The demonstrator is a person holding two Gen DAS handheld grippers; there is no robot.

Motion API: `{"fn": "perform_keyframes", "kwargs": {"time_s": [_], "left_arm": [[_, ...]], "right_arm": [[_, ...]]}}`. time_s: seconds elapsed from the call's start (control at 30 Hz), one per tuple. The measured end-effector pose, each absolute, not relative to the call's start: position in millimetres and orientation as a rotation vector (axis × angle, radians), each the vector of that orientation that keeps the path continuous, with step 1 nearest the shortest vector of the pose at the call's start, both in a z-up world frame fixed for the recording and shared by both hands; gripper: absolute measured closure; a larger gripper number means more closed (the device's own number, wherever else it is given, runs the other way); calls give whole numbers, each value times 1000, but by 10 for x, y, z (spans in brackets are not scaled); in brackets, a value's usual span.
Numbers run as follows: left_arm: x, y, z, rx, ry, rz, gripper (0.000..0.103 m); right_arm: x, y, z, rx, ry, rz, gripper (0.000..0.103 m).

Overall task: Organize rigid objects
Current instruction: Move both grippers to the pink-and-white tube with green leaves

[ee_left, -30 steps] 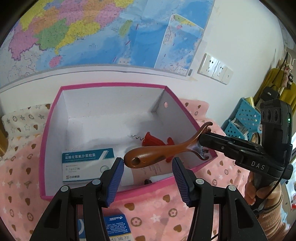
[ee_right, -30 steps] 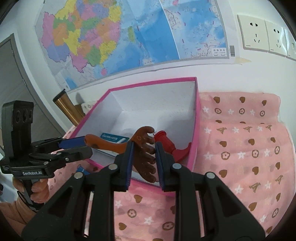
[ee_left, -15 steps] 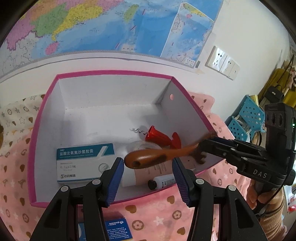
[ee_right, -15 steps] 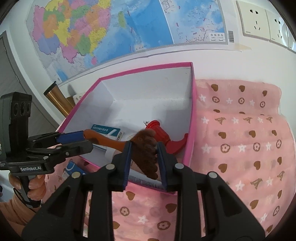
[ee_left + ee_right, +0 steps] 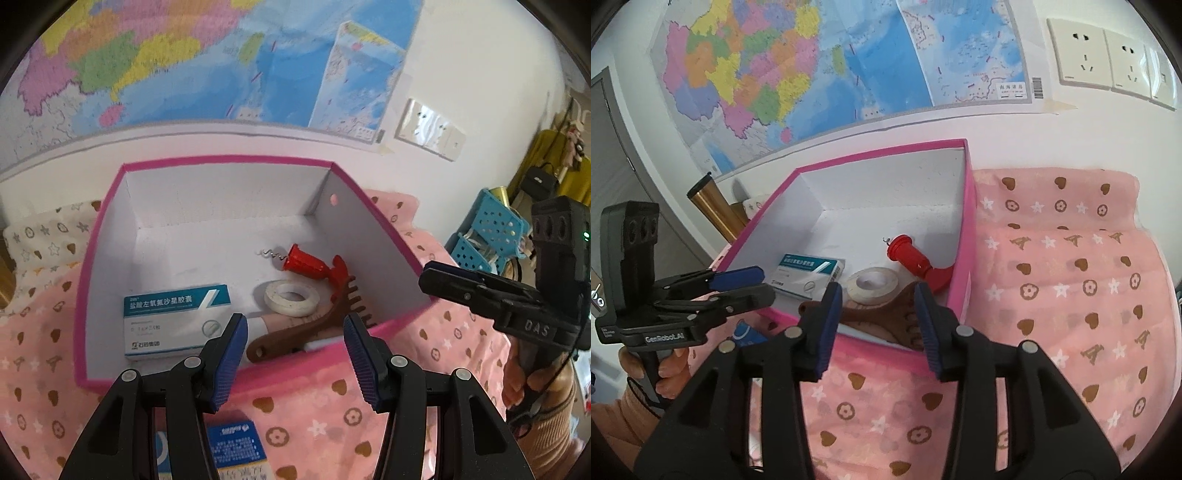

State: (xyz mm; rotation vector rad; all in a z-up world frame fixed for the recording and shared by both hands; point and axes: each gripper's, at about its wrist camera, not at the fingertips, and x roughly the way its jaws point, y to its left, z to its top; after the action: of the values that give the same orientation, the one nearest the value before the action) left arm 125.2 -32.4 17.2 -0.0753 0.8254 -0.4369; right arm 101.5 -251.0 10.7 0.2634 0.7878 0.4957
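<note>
A brown wooden comb-headed scratcher (image 5: 317, 325) (image 5: 882, 319) lies inside the pink-rimmed white box (image 5: 229, 160) (image 5: 879, 153), by its near wall. My right gripper (image 5: 879, 325) (image 5: 430, 275) hovers over the near rim with its jaws opening. The scratcher lies below the gap and the pads do not touch it. My left gripper (image 5: 295, 354) (image 5: 753, 284) stands open at the near wall with nothing between its fingers. Also in the box are a white and blue medicine carton (image 5: 173, 317), a roll of white tape (image 5: 291, 297) and a red corkscrew (image 5: 306, 260).
The box rests on a pink patterned cloth (image 5: 1071, 295) against a wall with a map. A blue packet (image 5: 236, 443) lies on the cloth below my left gripper. Blue perforated baskets (image 5: 491, 229) stand to the right, a gold cylinder (image 5: 716, 210) to the left.
The right gripper brought the scratcher down into the box and let it go, its jaws spreading apart. The scratcher now rests on the box floor. The left gripper kept its width.
</note>
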Motion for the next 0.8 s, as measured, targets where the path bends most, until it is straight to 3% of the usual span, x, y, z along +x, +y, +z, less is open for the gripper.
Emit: {"fn": "perform_keyframes", "kwargs": {"time_s": [0.17, 0.33, 0.8], "left_arm": [[949, -266, 261, -75, 776, -477, 46], [631, -256, 200, -65, 775, -521, 46], [120, -368, -392, -55, 950, -584, 46]], "right_arm": [[767, -2598, 188, 285, 752, 527, 58], [466, -2663, 200, 306, 741, 587, 49], [-162, -2688, -636, 375, 984, 588, 49]]}}
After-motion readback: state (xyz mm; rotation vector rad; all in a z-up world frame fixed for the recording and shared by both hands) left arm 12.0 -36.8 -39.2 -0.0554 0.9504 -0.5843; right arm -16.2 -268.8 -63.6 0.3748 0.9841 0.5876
